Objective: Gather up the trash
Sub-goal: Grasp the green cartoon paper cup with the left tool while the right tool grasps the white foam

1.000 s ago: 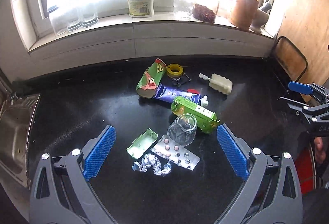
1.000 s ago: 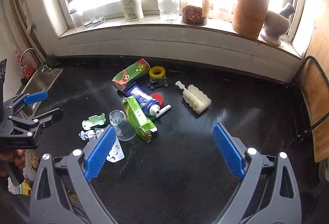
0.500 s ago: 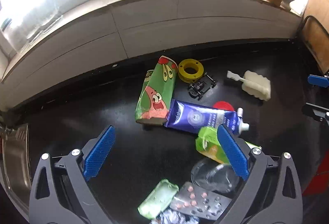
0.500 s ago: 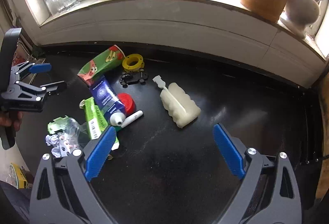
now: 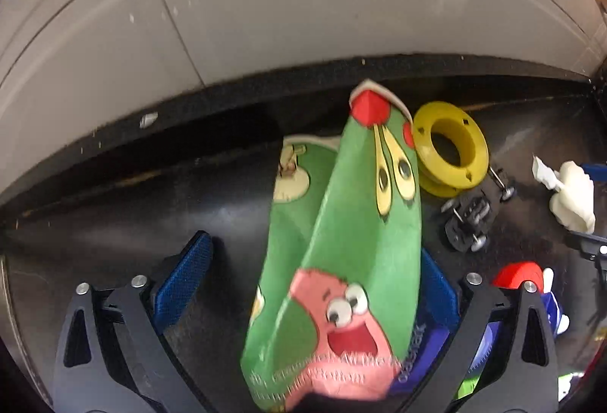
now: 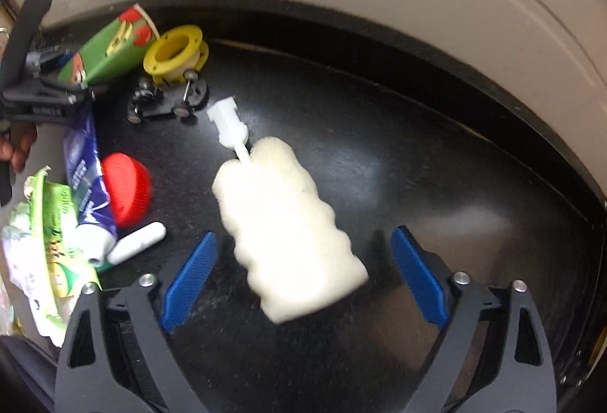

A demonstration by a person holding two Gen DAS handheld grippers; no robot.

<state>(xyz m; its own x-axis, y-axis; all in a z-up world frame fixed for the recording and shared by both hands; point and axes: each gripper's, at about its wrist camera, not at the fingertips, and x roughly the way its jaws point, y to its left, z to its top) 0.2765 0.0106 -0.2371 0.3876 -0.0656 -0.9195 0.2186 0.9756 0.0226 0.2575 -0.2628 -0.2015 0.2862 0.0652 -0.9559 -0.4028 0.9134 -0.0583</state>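
Left gripper (image 5: pixel 315 284) straddling the crushed green cartoon paper cup (image 5: pixel 341 253) lying on the black countertop (image 5: pixel 227 200), jaws spread with the cup against the right pad and a gap at the left, so bracketed but not clamped. Right gripper (image 6: pixel 303 284) set over the white foam bottle-brush head (image 6: pixel 284 234), jaws closing yet clear of the foam on both sides, evidently for a pinch across its width

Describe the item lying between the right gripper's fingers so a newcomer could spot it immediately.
On the black countertop below the pale wall, look right of the clutter pile. A cream foam sponge brush lies alone, its white plastic stem toward the toy car chassis. It is the only pale, lumpy, soft-looking item.
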